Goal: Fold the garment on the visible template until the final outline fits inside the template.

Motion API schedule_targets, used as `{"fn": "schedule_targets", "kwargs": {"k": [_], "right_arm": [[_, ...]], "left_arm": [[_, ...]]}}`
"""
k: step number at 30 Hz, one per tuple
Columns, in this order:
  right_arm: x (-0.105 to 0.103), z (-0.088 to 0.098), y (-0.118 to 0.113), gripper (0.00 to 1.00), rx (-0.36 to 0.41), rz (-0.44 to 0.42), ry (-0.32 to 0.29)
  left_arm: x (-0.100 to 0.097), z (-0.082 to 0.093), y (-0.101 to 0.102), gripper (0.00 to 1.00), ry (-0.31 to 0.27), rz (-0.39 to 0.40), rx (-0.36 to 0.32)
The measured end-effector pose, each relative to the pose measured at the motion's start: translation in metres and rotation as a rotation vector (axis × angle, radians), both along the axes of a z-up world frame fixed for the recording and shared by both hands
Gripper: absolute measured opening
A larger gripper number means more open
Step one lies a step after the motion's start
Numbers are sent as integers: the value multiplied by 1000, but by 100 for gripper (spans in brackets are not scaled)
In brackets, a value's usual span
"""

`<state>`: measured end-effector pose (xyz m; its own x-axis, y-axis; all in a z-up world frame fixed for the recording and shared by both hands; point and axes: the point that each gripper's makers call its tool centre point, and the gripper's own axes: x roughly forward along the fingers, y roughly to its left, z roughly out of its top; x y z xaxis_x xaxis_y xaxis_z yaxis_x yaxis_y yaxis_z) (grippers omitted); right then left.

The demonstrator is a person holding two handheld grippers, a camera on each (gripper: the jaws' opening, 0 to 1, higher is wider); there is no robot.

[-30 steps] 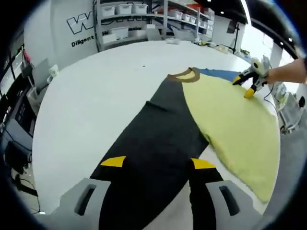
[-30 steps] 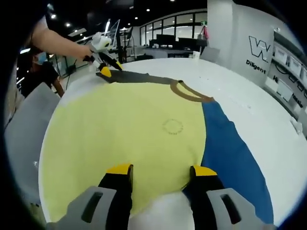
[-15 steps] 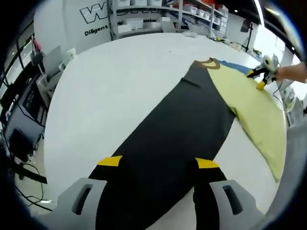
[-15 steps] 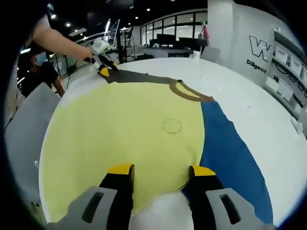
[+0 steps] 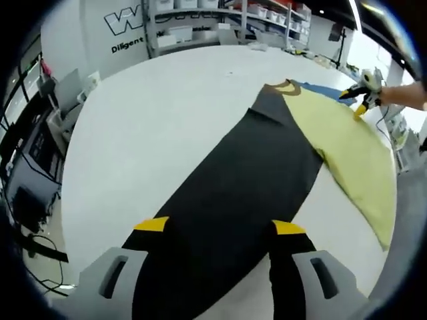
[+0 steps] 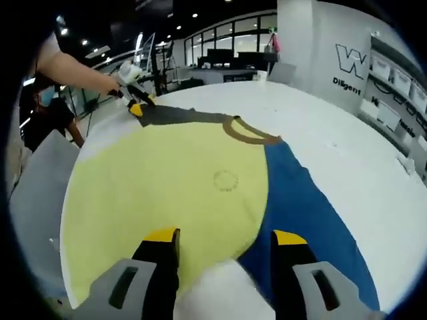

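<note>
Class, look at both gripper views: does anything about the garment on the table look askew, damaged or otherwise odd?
Nothing looks damaged. The garment lies spread and unfolded on the white table: yellow middle, black sleeve stretched out one way, blue sleeve the other, brown collar flat. The left gripper and right gripper stand open at its edges.

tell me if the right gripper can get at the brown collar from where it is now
Probably yes. The right gripper sits at the yellow panel's near edge, and the brown collar lies across open, flat cloth ahead. Nothing stands between them, though it would need a forward reach.
</note>
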<state>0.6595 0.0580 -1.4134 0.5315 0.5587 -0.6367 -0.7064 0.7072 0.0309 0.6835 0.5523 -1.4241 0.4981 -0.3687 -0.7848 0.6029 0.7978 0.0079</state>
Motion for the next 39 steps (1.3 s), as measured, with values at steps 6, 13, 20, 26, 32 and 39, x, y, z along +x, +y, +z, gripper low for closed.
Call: {"fn": "schedule_targets", "kwargs": {"k": [6, 13, 20, 26, 32, 39], "right_arm": [[4, -5, -71, 49, -7, -210, 40], [19, -21, -115, 55, -75, -341, 65], [23, -32, -136, 57, -94, -399, 63], [30, -34, -151, 68, -79, -453, 43], [32, -30, -159, 70, -65, -497, 30], [18, -28, -156, 79, -90, -434, 73]], "left_arm": [[2, -4, 4, 62, 4, 11, 5], [-2, -13, 8, 62, 30, 30, 5], [4, -14, 9, 62, 21, 32, -3], [16, -14, 5, 61, 5, 40, -16], [26, -14, -1, 61, -2, 38, -20], [23, -14, 1, 63, 2, 49, -13]]}}
